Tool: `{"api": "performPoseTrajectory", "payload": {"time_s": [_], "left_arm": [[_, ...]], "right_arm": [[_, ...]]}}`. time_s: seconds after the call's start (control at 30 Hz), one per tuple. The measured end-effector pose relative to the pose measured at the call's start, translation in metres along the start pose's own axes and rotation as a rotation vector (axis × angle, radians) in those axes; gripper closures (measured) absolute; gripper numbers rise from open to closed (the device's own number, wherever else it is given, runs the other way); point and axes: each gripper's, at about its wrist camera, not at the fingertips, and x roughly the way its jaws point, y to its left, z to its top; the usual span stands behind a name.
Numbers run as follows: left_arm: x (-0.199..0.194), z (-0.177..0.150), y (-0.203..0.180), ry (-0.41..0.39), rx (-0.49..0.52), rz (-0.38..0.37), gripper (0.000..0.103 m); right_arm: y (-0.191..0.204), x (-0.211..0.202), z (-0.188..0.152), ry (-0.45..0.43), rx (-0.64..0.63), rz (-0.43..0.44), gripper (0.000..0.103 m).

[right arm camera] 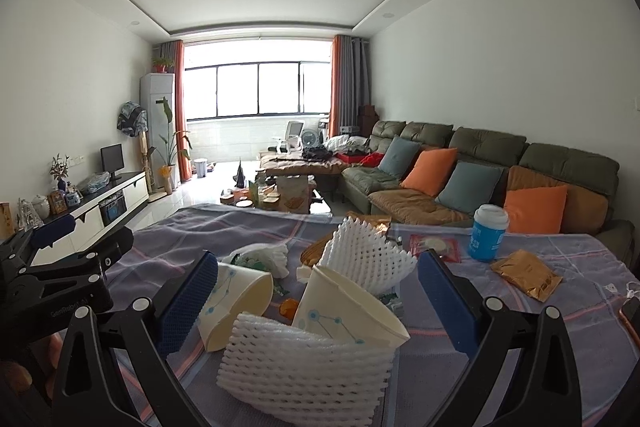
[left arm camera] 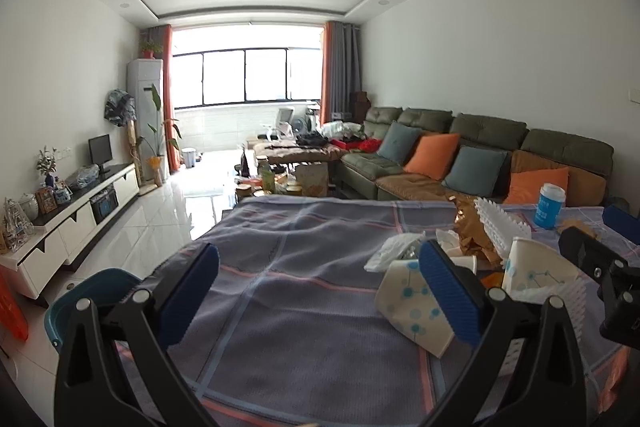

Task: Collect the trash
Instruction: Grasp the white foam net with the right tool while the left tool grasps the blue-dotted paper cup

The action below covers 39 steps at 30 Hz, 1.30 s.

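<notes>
Our wide-open, empty left gripper (left arm camera: 320, 291) hides part of a dotted white paper cup (left arm camera: 408, 311) at three o'clock, while our equally spread right gripper (right arm camera: 320, 301) frames a ribbed white foam net (right arm camera: 304, 363) on the checked cloth (right arm camera: 460, 379).

Both wrist cameras sit low over the counter (left arm camera: 288, 267), facing the window (right arm camera: 258, 89); left beside right; both share the crushed paper cups (right arm camera: 236, 301).

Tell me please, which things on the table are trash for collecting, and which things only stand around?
Belong to the job:
- paper cups
- white foam nets
- gold wrapper
- crumpled tissue
- teal bin

Probably just lying about:
- blue bottle, standing upright
- sofa cushions
- television
</notes>
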Motion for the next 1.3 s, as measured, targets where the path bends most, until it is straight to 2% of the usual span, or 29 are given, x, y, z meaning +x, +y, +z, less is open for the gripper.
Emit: {"api": "performPoseTrajectory", "payload": {"time_s": [0.17,0.33,0.43,0.53,0.57,0.73,0.8,0.83,0.97,1.07,1.23,1.3], "left_arm": [[0.018,-0.008,-0.006,0.093,0.036,-0.082,0.003],[0.034,-0.017,-0.020,0.177,0.086,-0.172,0.003],[0.043,-0.024,-0.030,0.224,0.126,-0.207,0.007],[0.053,-0.031,-0.036,0.283,0.142,-0.245,0.015],[0.055,-0.033,-0.037,0.297,0.149,-0.248,0.019],[0.066,-0.035,-0.043,0.353,0.159,-0.289,0.022],[0.070,-0.035,-0.043,0.379,0.147,-0.300,0.028],[0.072,-0.035,-0.043,0.391,0.143,-0.297,0.029],[0.065,-0.032,-0.041,0.377,0.135,-0.325,0.028],[0.064,-0.035,-0.041,0.390,0.148,-0.350,0.028],[0.070,-0.038,-0.046,0.425,0.166,-0.339,0.029],[0.073,-0.037,-0.043,0.438,0.144,-0.338,0.040]], "right_arm": [[-0.010,0.010,-0.014,0.108,0.015,0.053,0.004],[-0.016,0.014,-0.026,0.179,0.031,0.104,0.006],[-0.026,0.017,-0.030,0.217,0.060,0.112,0.008],[-0.037,0.017,-0.034,0.262,0.111,0.120,0.010],[-0.041,0.018,-0.036,0.279,0.133,0.133,0.013],[-0.052,0.025,-0.049,0.364,0.197,0.193,0.034],[-0.054,0.028,-0.053,0.388,0.221,0.221,0.052],[-0.054,0.028,-0.054,0.397,0.231,0.229,0.056],[-0.054,0.022,-0.054,0.389,0.235,0.248,0.066],[-0.055,0.017,-0.051,0.383,0.230,0.290,0.086],[-0.054,0.009,-0.041,0.345,0.208,0.311,0.089],[-0.053,0.005,-0.036,0.327,0.197,0.317,0.089]]}}
